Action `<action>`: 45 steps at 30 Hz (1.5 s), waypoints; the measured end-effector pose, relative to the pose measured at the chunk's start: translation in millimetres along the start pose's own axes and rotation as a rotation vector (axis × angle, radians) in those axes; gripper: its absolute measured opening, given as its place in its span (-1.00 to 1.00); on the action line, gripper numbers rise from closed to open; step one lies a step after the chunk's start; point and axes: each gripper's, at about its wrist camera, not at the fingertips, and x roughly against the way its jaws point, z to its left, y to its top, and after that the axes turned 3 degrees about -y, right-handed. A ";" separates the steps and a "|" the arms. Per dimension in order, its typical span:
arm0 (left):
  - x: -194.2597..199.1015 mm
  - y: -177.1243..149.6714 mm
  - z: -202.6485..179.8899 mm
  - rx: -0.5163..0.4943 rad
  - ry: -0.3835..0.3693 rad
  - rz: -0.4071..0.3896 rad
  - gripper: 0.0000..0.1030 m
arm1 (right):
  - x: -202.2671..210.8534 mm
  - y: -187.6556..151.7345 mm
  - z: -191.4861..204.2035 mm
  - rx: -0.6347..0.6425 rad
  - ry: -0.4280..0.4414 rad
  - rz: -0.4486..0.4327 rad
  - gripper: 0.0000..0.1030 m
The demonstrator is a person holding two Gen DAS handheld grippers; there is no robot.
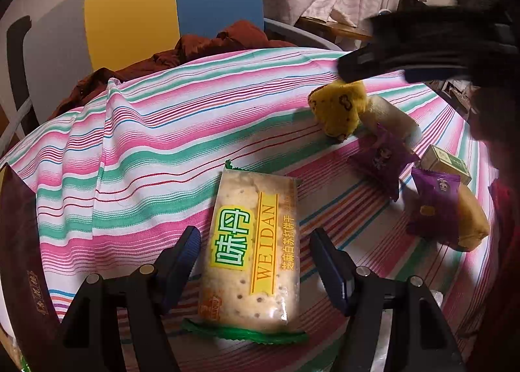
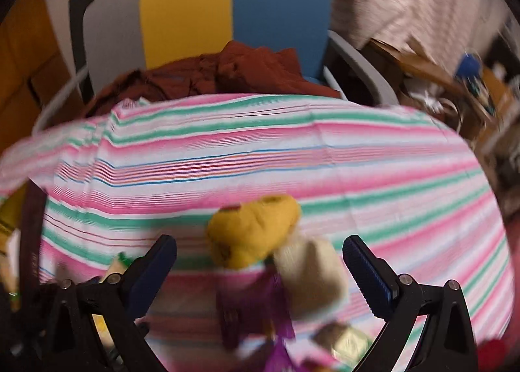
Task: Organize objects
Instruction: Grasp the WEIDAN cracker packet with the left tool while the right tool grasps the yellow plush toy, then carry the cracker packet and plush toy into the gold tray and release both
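Left wrist view: the open left hand-held gripper (image 1: pixel 253 253) straddles a cracker packet (image 1: pixel 252 251) lying on the striped table (image 1: pixel 146 151).
Judged step: picking up the packet; next it should close squarely on the packet's long sides. The right hand-held gripper (image 2: pixel 260 256), also open, hovers over a yellow snack (image 2: pixel 252 230) among the wrapped sweets, blurred.

Striped tablecloth (image 1: pixel 156 144) is seen as matt woven cloth, creased. Cracker packet (image 1: pixel 253 251) is wrapped in glossy clear plastic film. Purple sachets (image 1: pixel 380 157) look like shiny crinkled foil. Gripper pads (image 1: pixel 187 251) are ribbed matt plastic.
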 end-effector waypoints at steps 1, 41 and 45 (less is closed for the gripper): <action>0.2 -0.2 0.4 0.001 -0.002 -0.004 0.36 | -5.4 1.7 4.0 0.018 -0.005 0.001 0.99; 15.7 -0.1 6.3 0.048 -0.014 -0.015 -0.07 | 0.8 4.3 10.5 -0.002 0.503 -0.046 -0.08; 46.8 -2.3 4.0 0.074 -0.036 -0.054 -0.07 | 1.7 4.5 7.4 -0.017 0.494 -0.060 -0.08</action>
